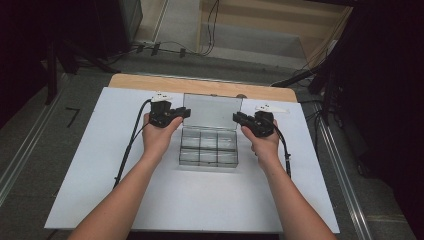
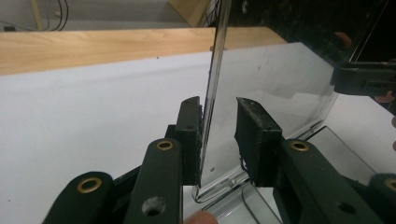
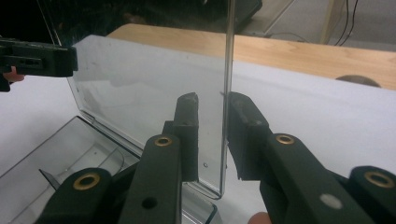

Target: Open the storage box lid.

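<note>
High view: we have the clear compartment box (image 1: 208, 148) centred on the white table (image 1: 100, 165), its lid (image 1: 212, 111) standing upright at the hinge. Left gripper (image 1: 181, 113) and right gripper (image 1: 240, 118) each straddle a side edge of the lid, likely to steady it evenly. Both gripper views show jaws parted: one pad touching or almost touching the lid edge, the other clear, so nothing is clamped yet.

No legible text, label, brand or number on any surface in these views.
</note>
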Motion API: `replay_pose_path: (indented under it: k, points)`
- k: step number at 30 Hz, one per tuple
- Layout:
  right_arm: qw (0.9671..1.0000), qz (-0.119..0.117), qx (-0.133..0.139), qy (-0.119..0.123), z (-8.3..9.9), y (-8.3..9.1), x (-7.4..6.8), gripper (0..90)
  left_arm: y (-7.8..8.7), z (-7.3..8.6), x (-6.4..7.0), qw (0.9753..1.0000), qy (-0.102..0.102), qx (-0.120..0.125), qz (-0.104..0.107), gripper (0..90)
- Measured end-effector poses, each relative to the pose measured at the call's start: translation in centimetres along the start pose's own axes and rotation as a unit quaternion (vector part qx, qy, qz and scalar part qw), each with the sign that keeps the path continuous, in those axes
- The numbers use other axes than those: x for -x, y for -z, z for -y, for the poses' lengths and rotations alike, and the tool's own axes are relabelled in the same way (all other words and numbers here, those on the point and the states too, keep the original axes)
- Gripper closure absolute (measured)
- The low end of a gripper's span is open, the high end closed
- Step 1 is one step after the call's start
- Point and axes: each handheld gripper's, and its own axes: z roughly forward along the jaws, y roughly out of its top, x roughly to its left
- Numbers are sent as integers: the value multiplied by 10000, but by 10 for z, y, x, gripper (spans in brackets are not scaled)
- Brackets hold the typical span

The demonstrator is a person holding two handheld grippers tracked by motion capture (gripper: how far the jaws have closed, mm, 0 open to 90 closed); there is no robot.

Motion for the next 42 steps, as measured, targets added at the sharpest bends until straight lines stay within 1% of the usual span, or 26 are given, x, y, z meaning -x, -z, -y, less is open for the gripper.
replay_pose_path:
  k: [2,4,5,6,8,9,12,13,14,19,21,23,24,25,26,27,29,31,32,37,41,42]
  points:
    - [10000,28,-53,9,2,-3,1,725,-5,3,-2,9999,59,-114,-19,691]
    - [10000,32,-42,-64,3,-6,2,725,-8,5,-3,9998,74,-158,-40,691]
    - [10000,32,-42,-64,3,-6,2,725,-8,5,-3,9998,74,-158,-40,691]
    - [9999,40,-35,-122,4,-8,3,725,-10,7,-4,9998,88,-189,-37,691]
    - [9999,35,-33,-126,5,-9,3,724,-11,8,-5,9997,117,-208,-31,691]
    - [9998,20,-45,-214,6,-11,5,719,-13,9,-6,9995,191,-232,-23,691]
    - [9996,31,-63,-267,7,-14,6,700,-17,10,-8,9992,301,-256,-15,689]
    - [9996,31,-63,-267,7,-14,6,700,-17,10,-8,9992,301,-256,-15,685]
    - [9995,35,-72,-319,8,-17,7,688,-19,11,-10,9989,381,-269,9,683]
    - [9992,35,-105,-373,10,-21,8,661,-21,12,-11,9985,430,-330,-4,666]
    - [9987,-18,-118,-502,12,-24,10,648,-22,13,-12,9983,464,-350,-9,656]
    - [9984,-34,-115,-545,12,-25,11,643,-24,14,-13,9979,530,-382,4,651]
    - [9979,-48,-155,-633,14,-26,12,630,-25,14,-14,9972,619,-416,18,645]
    - [9979,-48,-155,-633,14,-26,12,630,-25,14,-14,9972,619,-416,18,641]
    - [9975,-80,-189,-681,15,-28,14,620,-26,15,-15,9966,684,-450,8,637]
    - [9975,-80,-189,-681,15,-28,14,620,-26,15,-15,9966,684,-450,8,633]
    - [9963,-114,-225,-822,16,-31,16,609,-28,16,-16,9960,743,-500,-6,621]
    - [9961,-124,-242,-839,17,-31,16,605,-28,16,-16,9958,763,-510,-4,618]
    - [9952,-175,-276,-928,18,-32,18,602,-29,17,-16,9953,796,-547,-12,609]
    - [9943,-138,-381,-982,18,-34,19,581,-30,18,-17,9947,828,-612,-30,587]
    - [9934,-185,-432,-1044,18,-36,20,560,-31,18,-17,9942,850,-660,-49,571]
    - [9932,-185,-480,-1042,18,-38,21,526,-31,19,-18,9938,863,-699,-43,564]
